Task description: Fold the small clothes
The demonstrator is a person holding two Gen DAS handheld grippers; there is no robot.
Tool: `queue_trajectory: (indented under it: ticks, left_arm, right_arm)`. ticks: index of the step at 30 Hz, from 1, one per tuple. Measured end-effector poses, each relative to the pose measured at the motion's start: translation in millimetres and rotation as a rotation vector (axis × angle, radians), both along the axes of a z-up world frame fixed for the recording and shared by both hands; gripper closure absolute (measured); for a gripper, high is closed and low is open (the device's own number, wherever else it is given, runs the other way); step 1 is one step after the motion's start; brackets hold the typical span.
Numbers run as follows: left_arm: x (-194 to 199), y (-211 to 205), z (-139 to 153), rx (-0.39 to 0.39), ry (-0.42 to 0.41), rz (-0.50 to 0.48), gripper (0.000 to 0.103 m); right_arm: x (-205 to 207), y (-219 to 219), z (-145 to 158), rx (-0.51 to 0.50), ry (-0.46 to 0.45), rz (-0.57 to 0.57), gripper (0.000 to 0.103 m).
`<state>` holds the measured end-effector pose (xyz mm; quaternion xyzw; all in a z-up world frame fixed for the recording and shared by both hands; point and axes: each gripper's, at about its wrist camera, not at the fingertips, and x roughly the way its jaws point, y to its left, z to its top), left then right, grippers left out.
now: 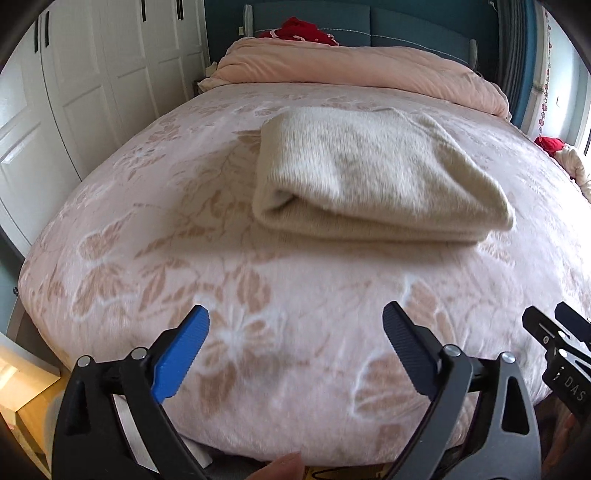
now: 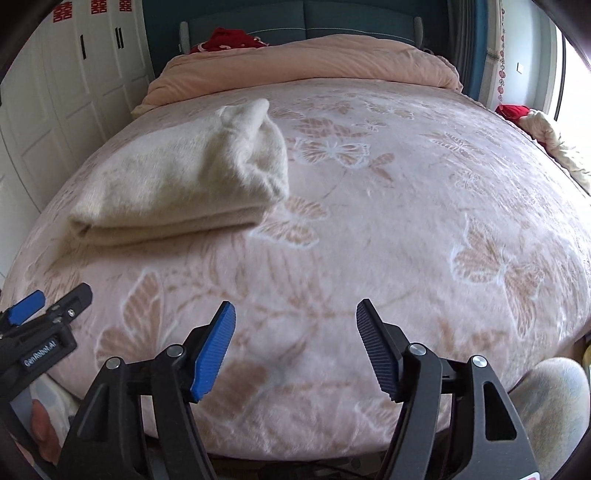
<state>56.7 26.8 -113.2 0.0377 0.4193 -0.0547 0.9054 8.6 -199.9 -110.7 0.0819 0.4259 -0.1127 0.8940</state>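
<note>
A cream fuzzy knit garment (image 1: 373, 177) lies folded in a thick rectangle on the pink floral bedspread (image 1: 229, 266). It also shows in the right wrist view (image 2: 177, 184), at the left. My left gripper (image 1: 295, 325) is open and empty, held back near the foot of the bed, well short of the garment. My right gripper (image 2: 295, 317) is open and empty too, over bare bedspread (image 2: 406, 221) to the right of the garment. Each gripper shows at the edge of the other's view: the right one (image 1: 554, 332), the left one (image 2: 48, 299).
A rolled peach duvet (image 1: 369, 70) lies across the head of the bed with a red item (image 1: 303, 29) behind it. White wardrobe doors (image 1: 74, 92) stand to the left. More fabric and a red item (image 2: 517, 110) sit at the bed's right edge.
</note>
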Motion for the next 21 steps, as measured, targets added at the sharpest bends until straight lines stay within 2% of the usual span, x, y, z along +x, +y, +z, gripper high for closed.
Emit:
queue_trajectory:
  ticks: [3,7,21]
  left_arm:
    - [-6.1,-0.8,-5.4,0.019,-0.003,0.009,0.010]
    - [-7.0,2.3,-5.6,-0.001,-0.013,0.029,0.011]
    - [-21.5,-11.7,-2.2,0.019,-0.068,-0.004,0.009]
  right_arm:
    - [-8.9,10.1,-2.3,-0.031,-0.021,0.011,0.036]
    - [-12.3,16.5,-3.9,-0.057,-0.031,0.027,0.034]
    - [-13.6,11.8,-11.6,-0.011,0.005,0.000,0.033]
